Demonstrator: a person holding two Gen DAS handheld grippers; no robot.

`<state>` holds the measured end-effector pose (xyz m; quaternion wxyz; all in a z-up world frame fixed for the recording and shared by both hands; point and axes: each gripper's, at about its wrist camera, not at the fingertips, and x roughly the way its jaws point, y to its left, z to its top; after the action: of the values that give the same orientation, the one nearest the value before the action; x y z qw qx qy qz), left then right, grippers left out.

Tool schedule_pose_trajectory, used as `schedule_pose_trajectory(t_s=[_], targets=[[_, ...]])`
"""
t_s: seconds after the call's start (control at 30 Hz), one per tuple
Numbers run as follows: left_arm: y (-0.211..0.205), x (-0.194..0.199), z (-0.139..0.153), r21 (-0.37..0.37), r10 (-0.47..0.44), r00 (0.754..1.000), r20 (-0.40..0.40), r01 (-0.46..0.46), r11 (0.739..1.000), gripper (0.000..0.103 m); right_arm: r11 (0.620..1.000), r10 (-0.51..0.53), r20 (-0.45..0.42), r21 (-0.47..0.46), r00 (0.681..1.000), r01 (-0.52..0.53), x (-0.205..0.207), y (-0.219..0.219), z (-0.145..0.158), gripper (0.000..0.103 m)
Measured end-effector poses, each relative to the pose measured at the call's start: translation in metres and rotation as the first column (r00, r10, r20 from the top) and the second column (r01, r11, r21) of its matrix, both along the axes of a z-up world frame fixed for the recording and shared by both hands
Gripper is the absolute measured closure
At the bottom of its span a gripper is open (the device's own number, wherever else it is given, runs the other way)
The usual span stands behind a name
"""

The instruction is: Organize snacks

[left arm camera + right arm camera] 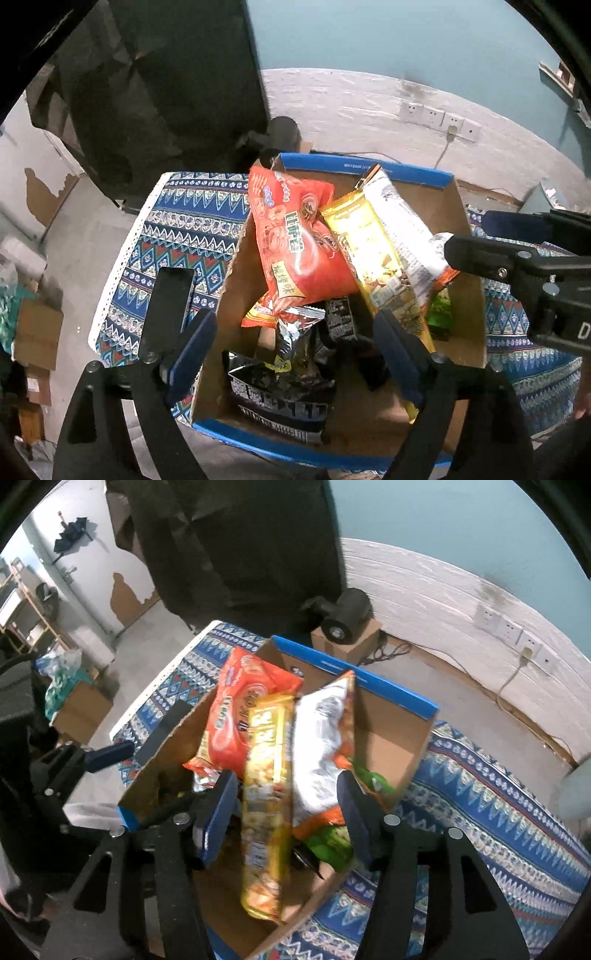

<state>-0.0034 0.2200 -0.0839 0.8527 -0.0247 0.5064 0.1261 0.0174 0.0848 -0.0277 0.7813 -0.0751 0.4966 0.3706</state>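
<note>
Blue-patterned woven cloth (177,229) spread over the table, white dotted trim along its left edge. On it, a brown cardboard box with blue rim (369,168), open-topped, crammed with snacks. Left gripper (295,343) poised over the box's near-left corner, jaws spread wide, blue pads clear of everything; between them, lower in the box, a black-and-silver foil packet (280,395) lying flat, untouched. Leaning upright against the left wall, an orange-red crinkled snack bag with green lettering (299,240). Just right of it and overlapping, a long yellow-gold wrapped packet (266,805), tilted and blurred, its lower end dropping towards the box's near side. Right gripper (288,816) straddling that yellow packet, jaws apart at moderate width, neither pad pressing on it. Beside it, a white-and-silver bag with orange corners (321,746), propped on end. At the far right of the box, a green wrapper (332,842) tucked low beneath the white bag.
</note>
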Motion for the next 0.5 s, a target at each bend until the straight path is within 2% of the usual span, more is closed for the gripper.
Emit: schedule_pose_trajectory(t_s=[0.3,0.5], targets=[[-0.017,-0.015,0.025,0.007,-0.051,0.998,0.039,0.051,0.999,0.015,1.0,-0.03,0.077,-0.007,0.997,0.03,-0.013,-0.028,0.023,0.034],[-0.024,-0.023,0.04,0.003,-0.052,0.996,0.068,0.052,0.999,0.015,0.998,-0.053,0.108,0.026,0.993,0.051,-0.021,-0.05,0.041,0.03]])
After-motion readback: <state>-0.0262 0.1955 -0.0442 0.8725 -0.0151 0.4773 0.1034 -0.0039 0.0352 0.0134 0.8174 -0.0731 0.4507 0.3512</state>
